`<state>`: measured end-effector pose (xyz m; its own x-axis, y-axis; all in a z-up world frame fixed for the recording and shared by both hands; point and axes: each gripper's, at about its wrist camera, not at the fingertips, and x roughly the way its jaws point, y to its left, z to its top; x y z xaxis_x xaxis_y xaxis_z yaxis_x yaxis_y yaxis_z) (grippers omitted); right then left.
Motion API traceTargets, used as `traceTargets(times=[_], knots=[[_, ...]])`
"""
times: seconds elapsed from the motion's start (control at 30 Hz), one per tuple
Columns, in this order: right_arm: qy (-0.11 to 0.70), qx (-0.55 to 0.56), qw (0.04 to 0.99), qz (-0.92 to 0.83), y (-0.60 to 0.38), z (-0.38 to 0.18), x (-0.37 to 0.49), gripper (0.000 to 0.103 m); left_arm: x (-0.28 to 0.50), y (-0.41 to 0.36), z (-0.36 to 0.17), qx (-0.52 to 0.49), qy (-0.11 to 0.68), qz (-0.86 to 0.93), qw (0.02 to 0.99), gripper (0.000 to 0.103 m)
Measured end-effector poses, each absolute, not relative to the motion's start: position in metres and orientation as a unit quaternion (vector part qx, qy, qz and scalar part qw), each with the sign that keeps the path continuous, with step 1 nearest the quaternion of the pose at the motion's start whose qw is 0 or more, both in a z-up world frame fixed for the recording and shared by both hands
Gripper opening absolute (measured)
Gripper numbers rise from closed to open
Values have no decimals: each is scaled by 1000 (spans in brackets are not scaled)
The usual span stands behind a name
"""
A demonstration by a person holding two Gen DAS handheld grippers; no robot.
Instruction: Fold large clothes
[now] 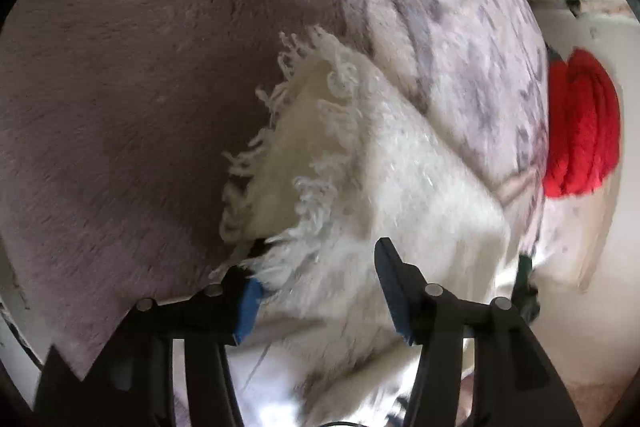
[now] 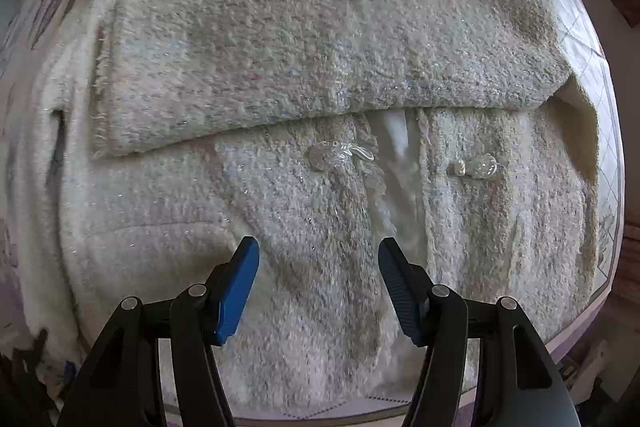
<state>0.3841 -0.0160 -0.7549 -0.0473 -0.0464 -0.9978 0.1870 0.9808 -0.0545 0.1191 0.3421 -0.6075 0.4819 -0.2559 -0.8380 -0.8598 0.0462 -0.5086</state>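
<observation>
Our left gripper point(image 1: 316, 283) gapes over the white jacket's point(image 2: 320, 67) fringed edge point(image 1: 304, 131); our right gripper point(image 2: 319, 267) hovers open just below the jacket's clear buttons point(image 2: 320, 155).

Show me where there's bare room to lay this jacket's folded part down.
Free: the plain mauve blanket left of the fringed hem. Crowded: the cream jacket fills the surface ahead of the right gripper, and red cloth sits past the patterned edge.

both wrist views look down, close over the same white cardigan point(image 2: 320, 67).
</observation>
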Motion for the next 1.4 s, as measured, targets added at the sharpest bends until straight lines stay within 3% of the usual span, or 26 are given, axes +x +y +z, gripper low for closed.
traceTargets(times=[0.13, 0.17, 0.23, 0.27, 0.43, 0.53, 0.77, 1.0, 1.13, 1.3, 1.4], knots=[[716, 64, 690, -86, -9, -770, 378, 64, 126, 340, -600, -633, 418, 306, 575, 49], [716, 60, 691, -85, -8, -777, 377, 64, 127, 338, -597, -613, 425, 323, 582, 33], [714, 47, 693, -86, -8, -789, 373, 64, 134, 334, -592, -573, 439, 340, 603, 12], [713, 38, 695, -88, -6, -790, 372, 64, 138, 333, -585, -551, 443, 346, 617, 8], [663, -71, 737, -111, 11, -787, 370, 64, 156, 329, -534, -438, 449, 365, 688, 6], [629, -109, 761, -112, 17, -773, 373, 92, 164, 317, -491, -355, 446, 367, 735, 6], [629, -62, 771, -77, -1, -759, 372, 92, 217, 258, -414, -203, 441, 318, 814, 6], [653, 32, 752, -76, -95, -749, 354, 92, 293, 100, -378, -112, 470, 145, 864, 6], [655, 66, 745, -108, -162, -743, 334, 92, 335, -26, -385, -97, 495, 27, 863, 5], [655, 112, 728, -169, -257, -752, 310, 92, 388, -176, -434, -94, 549, -94, 825, 6], [661, 232, 696, -155, -317, -766, 292, 92, 412, -239, -469, -82, 578, -142, 799, 6]])
